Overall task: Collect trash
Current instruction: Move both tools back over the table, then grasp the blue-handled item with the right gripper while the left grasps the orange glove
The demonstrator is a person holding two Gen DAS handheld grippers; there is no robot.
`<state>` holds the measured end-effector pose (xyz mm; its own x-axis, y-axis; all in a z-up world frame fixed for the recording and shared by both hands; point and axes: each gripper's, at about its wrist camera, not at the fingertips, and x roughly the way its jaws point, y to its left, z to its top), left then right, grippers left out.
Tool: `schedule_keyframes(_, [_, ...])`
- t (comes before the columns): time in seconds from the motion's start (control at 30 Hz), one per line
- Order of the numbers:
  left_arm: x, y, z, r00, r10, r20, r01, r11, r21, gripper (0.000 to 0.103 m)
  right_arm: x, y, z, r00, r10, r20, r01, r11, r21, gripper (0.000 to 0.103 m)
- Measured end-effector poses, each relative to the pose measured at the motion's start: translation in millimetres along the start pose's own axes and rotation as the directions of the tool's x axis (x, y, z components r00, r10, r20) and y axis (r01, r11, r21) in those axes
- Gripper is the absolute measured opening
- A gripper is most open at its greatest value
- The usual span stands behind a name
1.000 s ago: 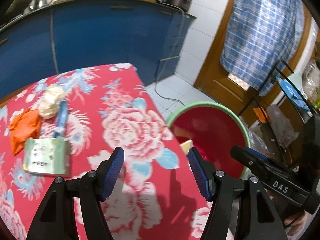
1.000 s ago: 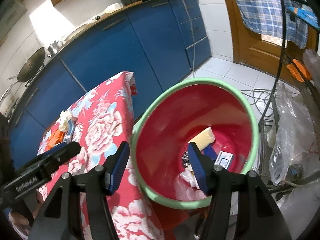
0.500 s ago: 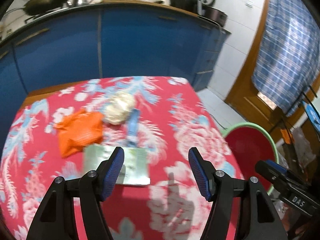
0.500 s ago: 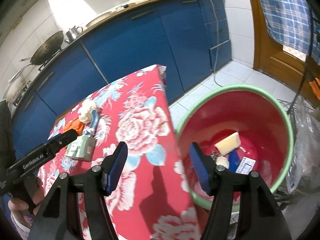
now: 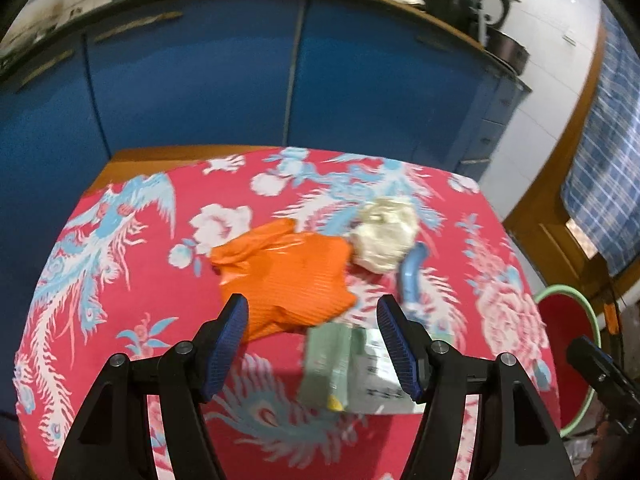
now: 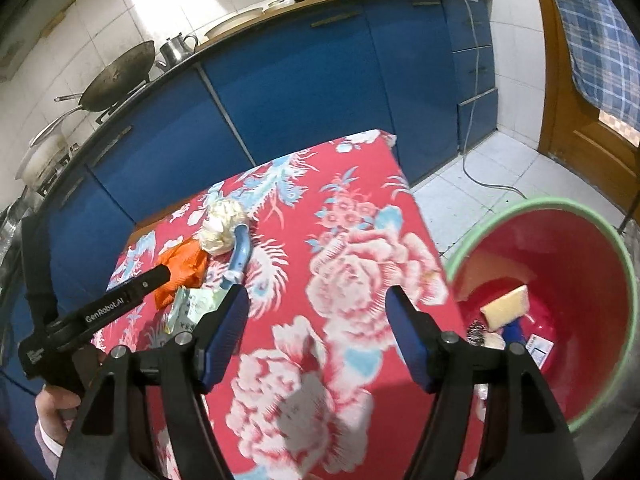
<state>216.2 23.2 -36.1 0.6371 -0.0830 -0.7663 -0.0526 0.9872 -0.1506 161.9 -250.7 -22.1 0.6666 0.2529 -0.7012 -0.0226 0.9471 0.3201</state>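
Note:
On the red floral tablecloth (image 5: 120, 264) lie an orange plastic bag (image 5: 284, 276), a crumpled white paper ball (image 5: 384, 232), a blue plastic piece (image 5: 412, 276) and a green-and-white packet (image 5: 352, 368). My left gripper (image 5: 312, 344) is open and empty, just above the bag and the packet. My right gripper (image 6: 316, 336) is open and empty over the table's right part (image 6: 340, 288). The red bin with a green rim (image 6: 616, 240) stands beside the table and holds a yellow sponge (image 6: 506, 310) and other scraps. The orange bag (image 6: 180, 272), the paper ball (image 6: 222, 228) and the packet (image 6: 192, 306) also show there.
Blue kitchen cabinets (image 5: 200, 80) run behind the table, with a wok (image 6: 116, 76) and a kettle (image 6: 176, 50) on the counter. A wooden door with a checked cloth (image 6: 592, 40) is at the right. A cable (image 6: 476, 140) trails on the tiled floor.
My left gripper has swung left from the bin to the trash on the table and come closer. My right gripper has also turned left, from over the bin to over the table.

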Motion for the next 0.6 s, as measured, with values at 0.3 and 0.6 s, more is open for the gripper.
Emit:
schedule_keyframes(0.3, [29, 19, 8, 1.000, 0.014, -0.025, -0.015, 0.999, -0.033, 0.069, 41, 28, 10, 0.998, 0.011, -0.054, -0.012, 1.000, -0.023, 0.072])
schedule_keyframes(0.6, [49, 34, 3, 0.997, 0.031, -0.066, -0.037, 0.996, -0.086, 0.069, 85, 58, 16, 0.993, 0.023, -0.119, -0.034, 0.996, -0.085, 0.072])
